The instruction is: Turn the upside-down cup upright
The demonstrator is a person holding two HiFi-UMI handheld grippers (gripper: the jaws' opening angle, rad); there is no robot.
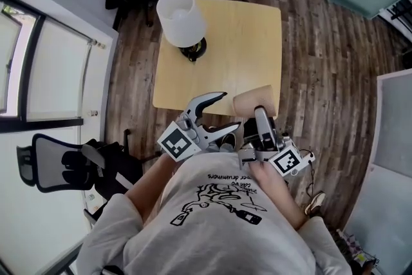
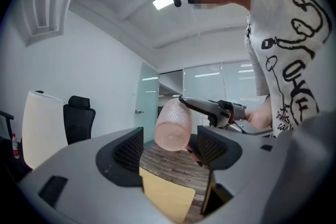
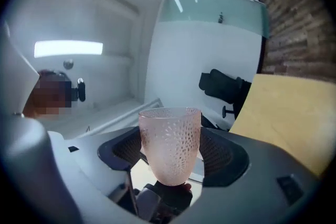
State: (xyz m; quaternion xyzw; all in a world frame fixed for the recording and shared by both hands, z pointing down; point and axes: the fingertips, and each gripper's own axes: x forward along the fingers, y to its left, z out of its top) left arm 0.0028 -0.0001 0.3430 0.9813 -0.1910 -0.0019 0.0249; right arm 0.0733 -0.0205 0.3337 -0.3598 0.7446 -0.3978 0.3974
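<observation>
The head view looks steeply down on the table [image 1: 244, 42] from above its near edge. By that edge, both gripper views look from close range at the cup [image 2: 173, 124], which all three share.

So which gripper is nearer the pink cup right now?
Right. The right gripper has the cup clamped between its jaws. The left gripper stands open just beside the cup, its pads off it.

L tool [image 2: 170, 153] jaws wide apart; R tool [image 1: 261, 114] clamped on cup [image 3: 169, 139].
</observation>
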